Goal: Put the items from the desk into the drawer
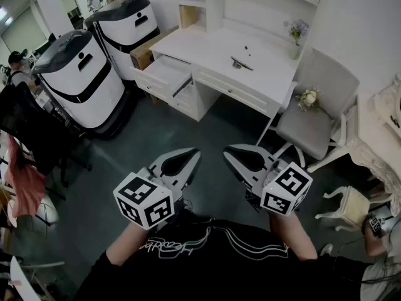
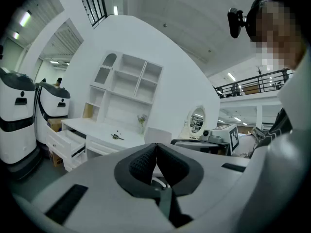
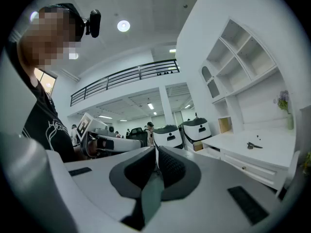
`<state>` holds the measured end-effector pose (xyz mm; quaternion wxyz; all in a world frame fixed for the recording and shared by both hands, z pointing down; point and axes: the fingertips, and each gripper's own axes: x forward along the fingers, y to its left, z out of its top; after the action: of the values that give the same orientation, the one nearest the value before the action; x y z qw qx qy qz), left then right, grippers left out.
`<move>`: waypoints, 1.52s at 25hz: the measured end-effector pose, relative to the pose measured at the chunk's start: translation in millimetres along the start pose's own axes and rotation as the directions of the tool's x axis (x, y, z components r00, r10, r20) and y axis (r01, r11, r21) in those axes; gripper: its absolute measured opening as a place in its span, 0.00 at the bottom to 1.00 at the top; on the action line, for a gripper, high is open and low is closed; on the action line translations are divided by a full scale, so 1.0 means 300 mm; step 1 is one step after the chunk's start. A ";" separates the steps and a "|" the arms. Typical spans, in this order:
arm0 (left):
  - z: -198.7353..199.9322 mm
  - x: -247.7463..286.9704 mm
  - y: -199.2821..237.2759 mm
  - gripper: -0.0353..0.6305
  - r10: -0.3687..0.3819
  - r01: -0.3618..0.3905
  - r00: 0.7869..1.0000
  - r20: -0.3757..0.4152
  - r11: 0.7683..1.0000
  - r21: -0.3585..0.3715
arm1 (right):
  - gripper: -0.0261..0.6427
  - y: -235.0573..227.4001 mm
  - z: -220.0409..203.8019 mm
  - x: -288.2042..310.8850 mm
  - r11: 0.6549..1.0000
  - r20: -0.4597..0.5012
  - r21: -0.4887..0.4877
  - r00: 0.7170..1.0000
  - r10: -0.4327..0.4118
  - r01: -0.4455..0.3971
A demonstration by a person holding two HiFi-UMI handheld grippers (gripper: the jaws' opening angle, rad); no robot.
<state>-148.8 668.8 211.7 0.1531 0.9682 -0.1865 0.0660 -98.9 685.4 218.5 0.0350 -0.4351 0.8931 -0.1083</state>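
As left gripper (image 1: 195, 152) hovers, item (image 1: 241, 63) (afar).

I count two grippers, the left gripper (image 1: 193, 154) and the right gripper (image 1: 229, 152). One desk (image 1: 200, 46), with one drawer (image 1: 164, 74) pulled well out. Two dark items lie on its top: a long piece (image 1: 241, 63) and a speck (image 1: 247, 47). Two white machines, the near machine (image 1: 81, 80) and the far machine (image 1: 128, 24). One chair (image 1: 316, 127), one stool (image 1: 348, 205). Two lots of flowers: a vase (image 1: 296, 39) and a posy (image 1: 308, 98).
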 end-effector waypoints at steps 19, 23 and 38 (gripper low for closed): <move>0.000 0.277 0.215 0.09 -0.083 0.081 0.995 -0.049 0.996 -0.045 | 0.12 -0.308 -0.056 0.101 0.994 -0.037 0.049 0.995 -0.097 0.099; 0.017 0.435 0.380 0.09 -0.097 0.092 0.993 -0.074 0.993 -0.069 | 0.12 -0.498 -0.065 0.205 0.989 -0.040 0.086 0.992 -0.118 0.121; 0.222 1.024 1.061 0.09 -0.150 0.140 0.980 -0.132 0.986 -0.086 | 0.12 -1.312 0.037 0.604 0.947 -0.072 0.084 0.950 -0.305 0.310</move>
<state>17.6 261.5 292.1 0.2070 0.9658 -0.1068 0.1143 93.5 306.1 301.6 0.0124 -0.5635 0.8090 -0.1669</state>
